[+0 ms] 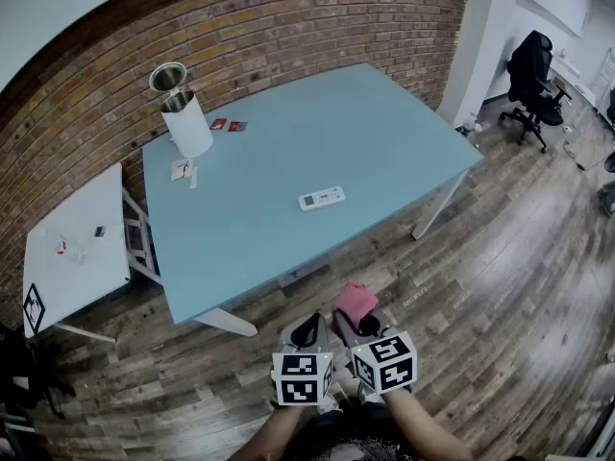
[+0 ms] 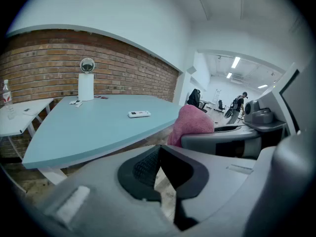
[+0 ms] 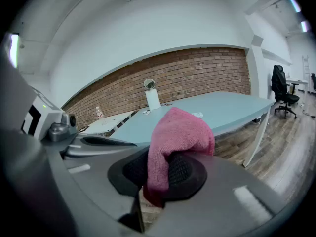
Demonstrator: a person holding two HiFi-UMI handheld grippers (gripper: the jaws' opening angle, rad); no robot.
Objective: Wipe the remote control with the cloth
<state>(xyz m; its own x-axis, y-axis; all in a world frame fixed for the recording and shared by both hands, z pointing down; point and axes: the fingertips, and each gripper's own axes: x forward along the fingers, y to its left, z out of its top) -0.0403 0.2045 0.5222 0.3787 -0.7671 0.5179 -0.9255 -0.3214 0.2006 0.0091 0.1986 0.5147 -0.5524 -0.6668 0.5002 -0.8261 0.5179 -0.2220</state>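
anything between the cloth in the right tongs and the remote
Nothing: in the head view only floor and bare table separate the cloth from the remote.

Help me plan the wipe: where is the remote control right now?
In the head view the remote control lies flat on the blue table, toward its near edge, to the right of the white cylinder and nearer than it.

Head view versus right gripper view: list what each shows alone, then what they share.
Head view only: the person's forearms and the square-marker cubes on the left gripper and right gripper. Right gripper view only: black ribbed pads pressing the pink fluffy cloth, so that gripper is shut on it. Both: the cloth, the light blue table, the white remote control on it, the white cylinder topped by a metal cup, the brick wall.
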